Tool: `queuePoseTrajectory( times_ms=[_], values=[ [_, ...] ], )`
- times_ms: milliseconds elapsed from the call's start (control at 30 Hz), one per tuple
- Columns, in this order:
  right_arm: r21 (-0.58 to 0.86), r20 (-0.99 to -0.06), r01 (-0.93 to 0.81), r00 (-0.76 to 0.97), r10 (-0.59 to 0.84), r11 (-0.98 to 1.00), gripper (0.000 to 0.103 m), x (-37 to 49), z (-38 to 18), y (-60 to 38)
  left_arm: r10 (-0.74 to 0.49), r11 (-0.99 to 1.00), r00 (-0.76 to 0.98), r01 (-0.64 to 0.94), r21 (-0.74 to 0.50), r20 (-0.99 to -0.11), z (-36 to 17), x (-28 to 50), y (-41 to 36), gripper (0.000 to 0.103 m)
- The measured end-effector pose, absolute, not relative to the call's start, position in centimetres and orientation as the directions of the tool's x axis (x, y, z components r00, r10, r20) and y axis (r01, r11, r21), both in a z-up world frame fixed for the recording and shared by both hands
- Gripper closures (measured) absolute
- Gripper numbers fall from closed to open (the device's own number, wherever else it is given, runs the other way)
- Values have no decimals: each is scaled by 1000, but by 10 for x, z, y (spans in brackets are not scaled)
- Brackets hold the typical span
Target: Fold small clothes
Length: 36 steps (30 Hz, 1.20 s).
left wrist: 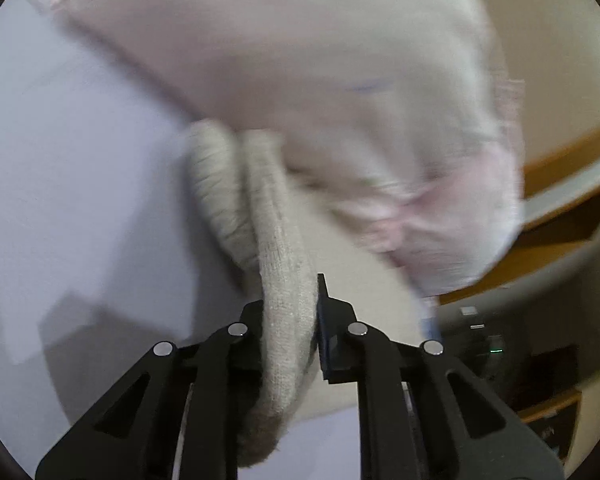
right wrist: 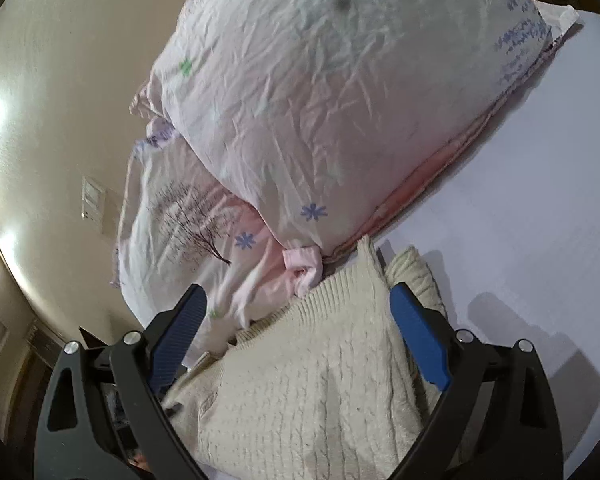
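A cream knitted sweater lies on a pale lilac bed sheet, its ribbed edge near a pillow. My left gripper is shut on a fold of the cream sweater, which hangs between its black fingers; the view is blurred. My right gripper is open, its blue pads standing on either side of the sweater, which lies beneath and between them.
A large white and pink pillow with flower prints lies just beyond the sweater, on a second pillow with a tree print. It also shows blurred in the left wrist view. A cream wall and wooden furniture stand beyond the bed.
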State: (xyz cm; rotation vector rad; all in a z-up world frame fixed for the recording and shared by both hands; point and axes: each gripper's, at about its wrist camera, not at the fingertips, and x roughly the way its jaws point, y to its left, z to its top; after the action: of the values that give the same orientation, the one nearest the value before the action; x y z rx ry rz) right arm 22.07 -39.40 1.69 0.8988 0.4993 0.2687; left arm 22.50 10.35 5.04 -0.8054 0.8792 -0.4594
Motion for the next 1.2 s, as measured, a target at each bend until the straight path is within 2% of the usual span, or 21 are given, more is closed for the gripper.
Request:
queuePoseTrajectory(
  times_ms=[167,233,367,400,433,500,567,600,633,700,767,867,933,1000,1033,1067,1133,1200],
  values=[
    [763,-299,-21,875,381,646,10,212,33,-405,-825,473,478,296,-830,-300,107,237,-9,89],
    [729,-322,1,884,340,685,10,209,39,-412,-863,453,404,352,-819,-304,106,245,-67,89],
    [687,-401,47,857,324,725,10,214,37,-427,-874,485,176,366,-794,-452,66,268,-187,87],
    [692,-418,58,844,335,720,10,216,35,-431,-879,473,131,361,-804,-458,59,269,-200,87],
    [699,-426,59,835,349,713,8,217,34,-433,-911,404,78,357,-842,-404,56,268,-205,87],
    [718,-439,57,810,389,694,3,219,31,-436,-925,375,104,399,-837,-365,69,260,-189,87],
    [731,-467,61,771,432,680,2,225,25,-435,-904,427,225,441,-789,-363,87,252,-156,66],
    [731,-495,76,743,450,678,2,230,21,-433,-875,479,300,437,-761,-379,93,250,-139,41],
    [727,-524,92,714,464,680,2,234,16,-430,-828,551,379,418,-722,-413,97,248,-122,30],
    [713,-591,126,638,494,690,2,244,4,-422,-676,726,503,329,-603,-539,93,248,-92,29],
    [710,-621,136,584,523,691,2,250,-5,-413,-609,784,477,246,-569,-633,71,255,-81,29],
    [717,-618,101,550,561,690,2,253,-8,-404,-623,779,374,213,-590,-687,46,262,-83,29],
    [711,-618,82,548,564,699,2,253,-8,-400,-607,793,356,223,-566,-710,38,263,-90,22],
    [695,-622,55,547,560,717,11,251,-8,-393,-592,806,338,238,-543,-731,28,265,-104,20],
    [680,-632,42,541,555,732,27,251,-8,-388,-598,802,331,241,-547,-730,22,264,-104,20],
    [662,-646,41,539,541,749,49,251,-8,-385,-612,791,337,246,-560,-716,19,264,-104,21],
    [696,-614,25,537,578,717,59,251,-10,-383,-634,773,339,255,-581,-695,17,263,-103,43],
    [740,-553,-16,555,621,673,62,247,-7,-380,-671,741,336,266,-617,-661,21,264,-95,61]
  ],
)
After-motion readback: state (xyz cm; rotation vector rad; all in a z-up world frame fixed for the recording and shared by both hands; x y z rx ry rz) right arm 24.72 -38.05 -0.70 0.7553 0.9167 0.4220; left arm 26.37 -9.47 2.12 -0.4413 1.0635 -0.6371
